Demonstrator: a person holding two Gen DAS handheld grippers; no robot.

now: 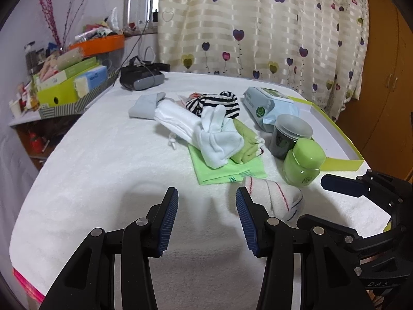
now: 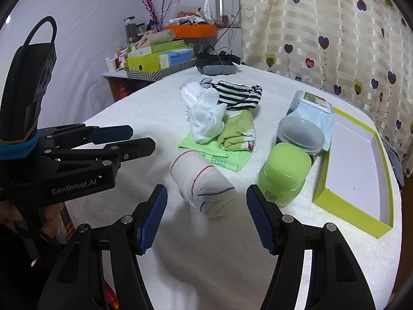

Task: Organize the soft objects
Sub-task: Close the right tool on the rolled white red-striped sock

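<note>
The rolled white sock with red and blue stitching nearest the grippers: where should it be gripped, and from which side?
Probably across the middle of the rolled sock, from the near side above. It lies as a stubby roll, apart from the pile, directly ahead of the open right gripper, with the green jar clear to its right.

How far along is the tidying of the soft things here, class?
Done: nothing visibly; the green box holds no cloth. In hand: nothing; left gripper and right gripper are open, empty. Left: the rolled sock and the clothes pile.

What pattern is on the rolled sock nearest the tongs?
White sock with thin red and blue lines; right wrist view.
</note>
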